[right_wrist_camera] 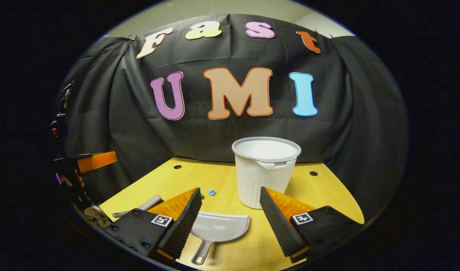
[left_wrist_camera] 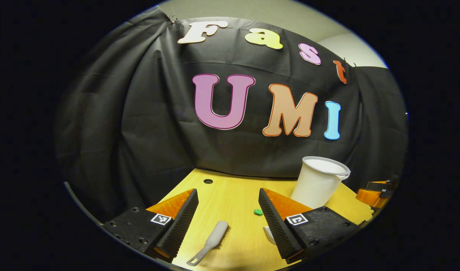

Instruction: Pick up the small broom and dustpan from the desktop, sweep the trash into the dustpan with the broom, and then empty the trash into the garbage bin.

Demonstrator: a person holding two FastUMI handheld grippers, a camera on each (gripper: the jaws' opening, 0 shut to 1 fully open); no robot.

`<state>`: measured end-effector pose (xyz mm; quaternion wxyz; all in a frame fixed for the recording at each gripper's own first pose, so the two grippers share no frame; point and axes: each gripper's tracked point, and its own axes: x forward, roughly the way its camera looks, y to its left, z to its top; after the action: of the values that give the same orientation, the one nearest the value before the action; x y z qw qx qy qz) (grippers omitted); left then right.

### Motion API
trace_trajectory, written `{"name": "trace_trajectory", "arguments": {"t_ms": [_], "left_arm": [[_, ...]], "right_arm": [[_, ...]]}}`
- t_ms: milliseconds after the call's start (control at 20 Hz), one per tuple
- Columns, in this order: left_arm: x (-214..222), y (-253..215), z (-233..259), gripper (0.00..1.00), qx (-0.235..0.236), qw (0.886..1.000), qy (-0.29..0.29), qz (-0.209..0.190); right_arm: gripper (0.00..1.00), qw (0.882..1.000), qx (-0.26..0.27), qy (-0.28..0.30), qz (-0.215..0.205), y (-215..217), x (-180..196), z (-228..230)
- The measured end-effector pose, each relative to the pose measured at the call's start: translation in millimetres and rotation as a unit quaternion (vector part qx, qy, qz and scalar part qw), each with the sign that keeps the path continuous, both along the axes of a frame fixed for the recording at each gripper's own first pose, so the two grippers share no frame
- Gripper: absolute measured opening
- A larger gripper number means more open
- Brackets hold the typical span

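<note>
Right claw (right_wrist_camera: 230, 214) gapes over dustpan (right_wrist_camera: 218, 229).

- The broom (left_wrist_camera: 211, 242) shows as a pale grey handle with a hanging hole at its end, lying flat on the yellow desktop.
- The dustpan (right_wrist_camera: 218, 230) is light grey, lying flat with its handle toward the camera, just in front of the bin.
- The white plastic bin (right_wrist_camera: 264, 169) stands upright and open.
- Small green (left_wrist_camera: 257, 212) and blue (right_wrist_camera: 211, 192) scraps of trash lie on the desktop.
</note>
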<state>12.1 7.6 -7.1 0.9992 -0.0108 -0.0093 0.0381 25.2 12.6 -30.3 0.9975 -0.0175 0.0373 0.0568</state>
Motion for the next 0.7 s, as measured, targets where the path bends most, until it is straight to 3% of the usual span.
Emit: {"name": "trace_trajectory", "arguments": {"t_ms": [200, 450, 600, 700], "left_arm": [[2, 9, 2, 0.93, -0.009, 1.000, 0.004, -0.020], [10, 39, 5, 0.94, 0.013, 0.999, 0.009, -0.032], [14, 55, 6, 0.95, 0.010, 0.999, 0.007, -0.035], [15, 64, 4, 0.95, 0.009, 0.999, 0.009, -0.036]], "right_arm": [[0.99, 1.000, -0.007, 0.030, 0.003, 15, -3, -22], [0.96, 0.994, -0.005, 0.105, 0.003, 41, -9, -74], [1.00, 0.990, 0.022, 0.141, -0.008, 49, -5, -105], [0.95, 0.985, 0.040, 0.163, -0.022, 52, -2, -128]]}}
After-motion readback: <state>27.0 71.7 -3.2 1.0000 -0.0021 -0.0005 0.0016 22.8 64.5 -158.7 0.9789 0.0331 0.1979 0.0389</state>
